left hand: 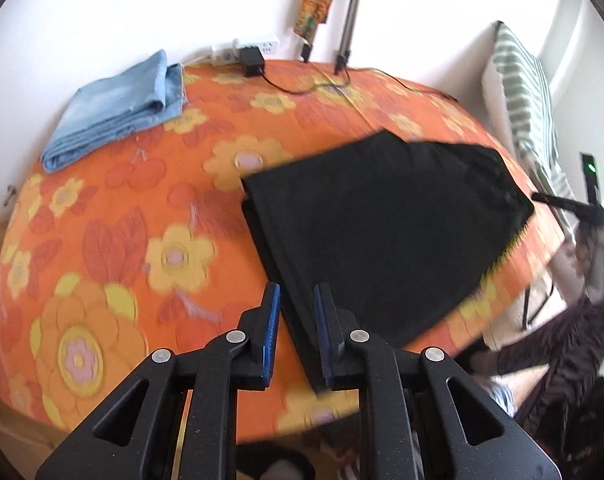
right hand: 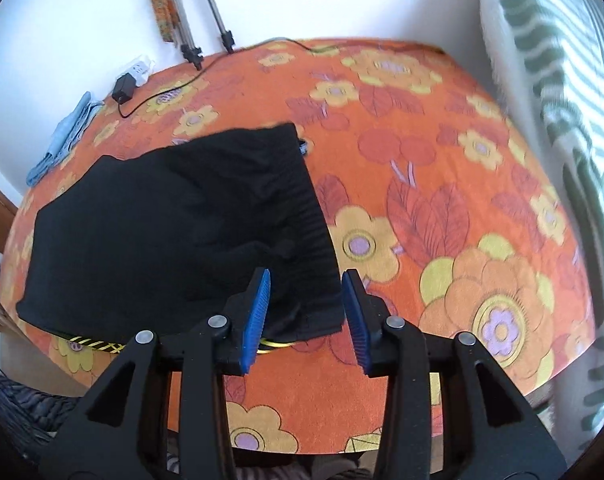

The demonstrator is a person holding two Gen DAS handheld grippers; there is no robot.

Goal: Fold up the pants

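Black pants [left hand: 385, 232] lie folded into a compact, roughly wedge-shaped stack on the orange floral cover [left hand: 114, 240], and they read as near-solid black with little surface detail. In the left wrist view the stack is broad at its far side and narrows toward the camera, with layered edges showing along its left flank. In the right wrist view a ribbed band runs down the right edge of the pants [right hand: 174, 232], a small tag sticks out at the far right corner, and a yellow-and-black cord [right hand: 98, 345] peeks from under the near edge.

The left gripper [left hand: 296, 312] hangs over the near tip of the pants, its blue pads a narrow way apart, with the cloth's edge seen in the gap below them; the pads press on nothing. The right gripper [right hand: 305, 304] sits over the near right corner of the pants, blue pads clearly spread, the corner lying between them but not pinched.

Away from the pants, toward the wall, folded blue jeans [left hand: 114, 108] rest on the cover. A power strip with a black adapter [left hand: 252, 62] sits at the wall edge beyond the pants, beside tripod legs [left hand: 347, 24]. A green-striped cushion [left hand: 529, 92] stands past the pants' far side.
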